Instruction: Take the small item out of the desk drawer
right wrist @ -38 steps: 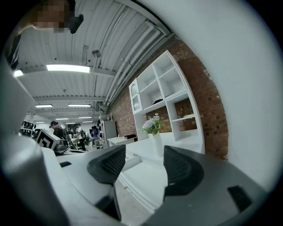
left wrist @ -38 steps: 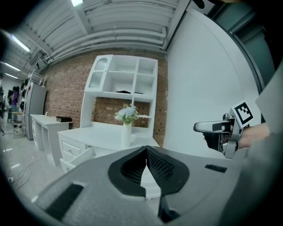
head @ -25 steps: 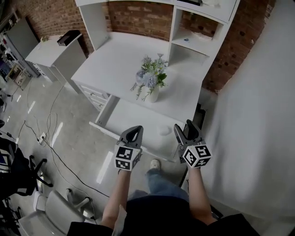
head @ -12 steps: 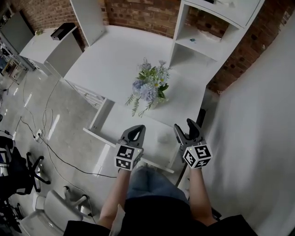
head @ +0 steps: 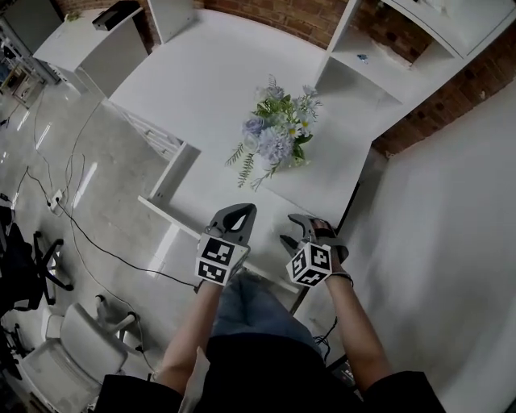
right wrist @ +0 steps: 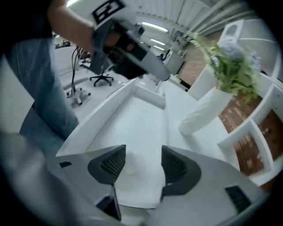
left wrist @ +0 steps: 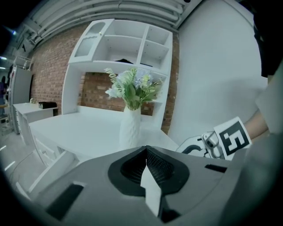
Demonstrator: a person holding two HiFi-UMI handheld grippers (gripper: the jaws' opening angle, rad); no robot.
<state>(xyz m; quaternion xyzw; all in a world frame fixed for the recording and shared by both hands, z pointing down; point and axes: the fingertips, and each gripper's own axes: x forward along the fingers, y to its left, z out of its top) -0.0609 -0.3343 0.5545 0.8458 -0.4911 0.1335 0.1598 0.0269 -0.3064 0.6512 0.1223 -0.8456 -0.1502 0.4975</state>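
Office or studio workspace — white desk with shelved hutch [head: 205, 81], bare red brick wall [head: 274, 8], black swivel office chairs [head: 20, 262], black cables [head: 121, 258] trailing over glossy grey floor [head: 48, 153].

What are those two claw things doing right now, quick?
Left gripper: closed, holding nothing.
Right gripper: open, above the open drawer, gripping nothing.

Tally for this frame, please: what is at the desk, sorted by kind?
Grippers: 2 (left gripper, right gripper)
Vase of flowers: 1
Open drawer: 1
Small white item in the drawer: 1
Total: 5
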